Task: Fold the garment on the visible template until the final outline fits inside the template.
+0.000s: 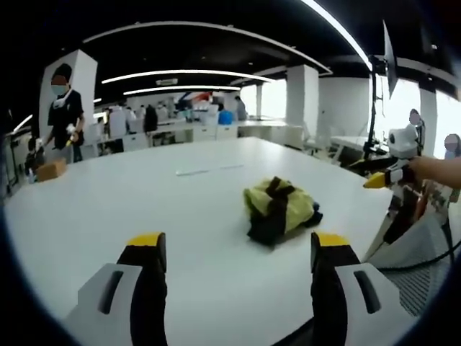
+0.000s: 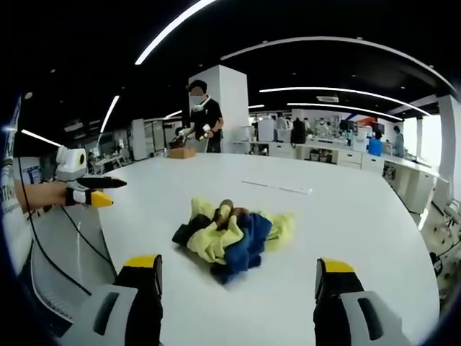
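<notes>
Crumpled yellow-and-dark garment [image 1: 279,209] [image 2: 232,238] lies centre frame on white desk [image 1: 144,194]. Left gripper [image 1: 238,249] and right gripper [image 2: 238,270]: fingers spread, empty. Best first: shake bundle flat before folding.

The garment [image 2: 232,236] is seen as soft, crumpled matt cloth in yellow, blue and black. The table [image 2: 346,216] is finished in a smooth white surface with a faint sheen. The right gripper [image 2: 238,288] is made of matt black and grey plastic, with yellow tips.
</notes>
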A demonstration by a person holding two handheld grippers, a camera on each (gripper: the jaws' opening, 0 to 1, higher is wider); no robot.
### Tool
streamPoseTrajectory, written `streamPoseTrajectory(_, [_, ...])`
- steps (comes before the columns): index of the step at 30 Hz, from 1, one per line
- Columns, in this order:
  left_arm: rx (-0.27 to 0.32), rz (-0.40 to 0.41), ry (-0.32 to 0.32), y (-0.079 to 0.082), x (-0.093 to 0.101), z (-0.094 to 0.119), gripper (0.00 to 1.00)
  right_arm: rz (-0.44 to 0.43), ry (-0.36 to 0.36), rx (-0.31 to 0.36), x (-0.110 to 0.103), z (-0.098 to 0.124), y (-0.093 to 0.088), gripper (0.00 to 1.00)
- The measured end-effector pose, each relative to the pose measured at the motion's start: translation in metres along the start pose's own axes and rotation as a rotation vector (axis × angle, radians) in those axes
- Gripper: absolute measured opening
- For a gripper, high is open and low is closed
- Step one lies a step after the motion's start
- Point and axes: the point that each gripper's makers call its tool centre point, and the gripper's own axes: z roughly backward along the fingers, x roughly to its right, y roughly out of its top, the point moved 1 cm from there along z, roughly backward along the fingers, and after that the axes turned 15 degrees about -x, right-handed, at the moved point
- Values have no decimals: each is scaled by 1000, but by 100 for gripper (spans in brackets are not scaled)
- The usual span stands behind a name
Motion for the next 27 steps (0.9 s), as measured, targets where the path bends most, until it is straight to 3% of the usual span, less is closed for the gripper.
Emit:
streamPoseTrajectory(8, [9, -9, -40, 8, 7, -12, 69, 15, 15, -7, 1, -11, 4, 78])
streamPoseTrajectory(20, [13, -48, -67, 16, 9, -37, 55, 7, 46, -22, 9, -37, 14, 57])
streamPoseTrajectory(27, [-25, -72, -113, 12, 15, -59, 50, 7, 61, -66, 11, -58, 13, 45])
